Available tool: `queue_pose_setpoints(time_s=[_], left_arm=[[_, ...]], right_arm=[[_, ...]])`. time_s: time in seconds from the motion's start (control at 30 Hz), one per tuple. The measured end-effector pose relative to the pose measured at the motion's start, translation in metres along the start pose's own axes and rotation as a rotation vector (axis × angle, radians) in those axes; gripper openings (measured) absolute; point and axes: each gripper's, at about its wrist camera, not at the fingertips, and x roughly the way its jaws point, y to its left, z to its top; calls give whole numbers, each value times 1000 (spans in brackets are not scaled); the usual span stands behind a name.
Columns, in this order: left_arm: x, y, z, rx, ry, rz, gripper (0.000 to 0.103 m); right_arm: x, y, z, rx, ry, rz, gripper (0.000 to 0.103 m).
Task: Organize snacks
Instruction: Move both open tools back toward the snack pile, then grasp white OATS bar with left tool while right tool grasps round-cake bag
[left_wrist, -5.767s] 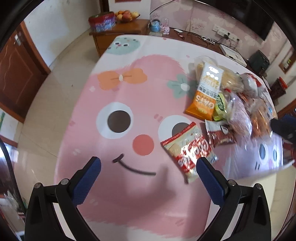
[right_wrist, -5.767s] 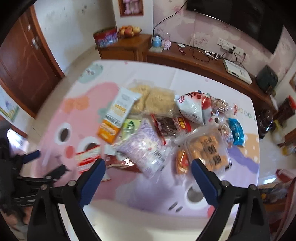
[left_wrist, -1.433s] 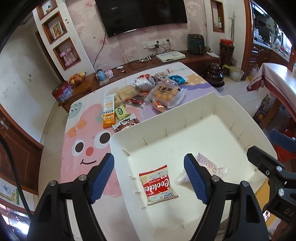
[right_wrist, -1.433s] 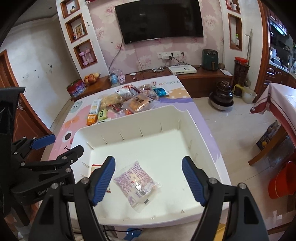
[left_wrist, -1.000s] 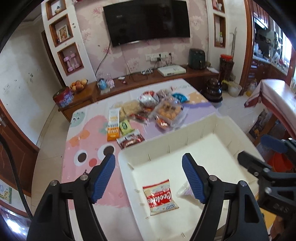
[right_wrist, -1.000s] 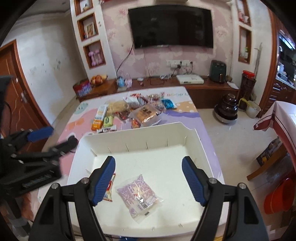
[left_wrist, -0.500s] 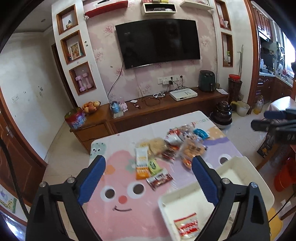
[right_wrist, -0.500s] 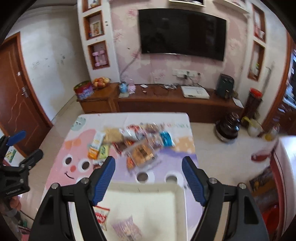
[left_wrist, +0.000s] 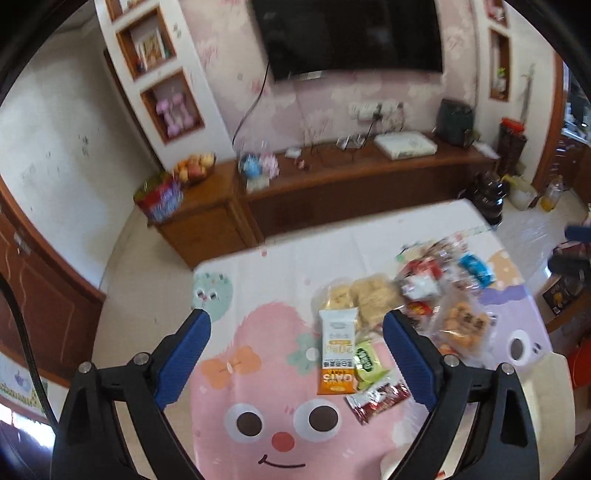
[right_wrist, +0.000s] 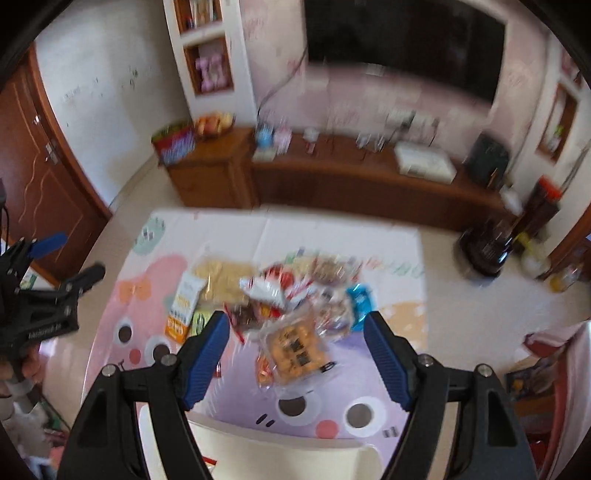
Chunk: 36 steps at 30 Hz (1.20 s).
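Several snack packets lie in a pile on the pink cartoon tablecloth (left_wrist: 258, 350). An orange and white oats packet (left_wrist: 338, 350), a green packet (left_wrist: 365, 360) and a dark red packet (left_wrist: 378, 400) lie nearest my left gripper (left_wrist: 295, 350), which is open and empty above them. My right gripper (right_wrist: 297, 354) is open and empty above a clear bag of orange biscuits (right_wrist: 295, 347). The white bin's rim (right_wrist: 280, 435) shows at the bottom of the right wrist view. The left gripper also shows at the left of the right wrist view (right_wrist: 66, 254).
A wooden TV cabinet (left_wrist: 332, 184) stands beyond the table's far edge, with a fruit bowl (left_wrist: 194, 166) and a red tin (left_wrist: 159, 197). A dark pot (right_wrist: 487, 247) stands on the floor to the right. A brown door (right_wrist: 33, 177) is at the left.
Both grippers have moved away from the white bin, where a cookie packet and a pink packet were left, and now point at the snack pile on the table. Both stay open.
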Motion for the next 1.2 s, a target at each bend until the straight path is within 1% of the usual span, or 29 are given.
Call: queue_pose_setpoints(time_s=[0.1,0.2,0.27,0.33,0.43,0.47,0.5,0.53,0.63,0.8,0.9,0.97,1.03,1.07,1.13,1.2], left_arm=[[54,2,-5,-32,92,-17,94],[94,1,-15,-45,160,-13,94],[117,-1,-23,-54,199,-12,94],[136,-5,-31,-62,235,-26,94],[157,-15,-38,-61,268,-41,94],[162,-18,-40,-57,277,-45,94],[166,-22,-43,-54,285,-48,94],[172,-25,-45,-51,294,-51,94],[181,-35,-50,-42,313,-62,94],[190,-47,-54,-24,330,-71,94],[194,-50,-56,-25,342,-72,94],[196,-51,-57,-25,350,-74,94],[198,-50,-58,-30,354,-74,94],[199,-50,-57,-36,353,-78,94],[202,-46,-56,-59,353,-85,94],[205,-42,-55,-81,358,-97,93]], right_arm=[[50,-8,-7,30,100,13,76],[93,-15,-18,41,178,11,76],[115,-19,-26,62,223,26,76],[131,-24,-31,76,256,45,76],[152,-25,-35,91,296,73,76],[158,-26,-36,99,304,82,77],[162,-25,-37,102,316,94,80],[167,-25,-38,109,331,106,82],[178,-22,-37,118,357,118,85],[187,-6,-36,53,362,71,95],[193,5,-36,1,373,29,98],[199,14,-38,-49,386,-15,98],[205,17,-39,-62,407,-44,98],[209,17,-39,-48,422,-48,98],[216,12,-38,8,448,-13,99],[224,3,-38,93,479,43,99]])
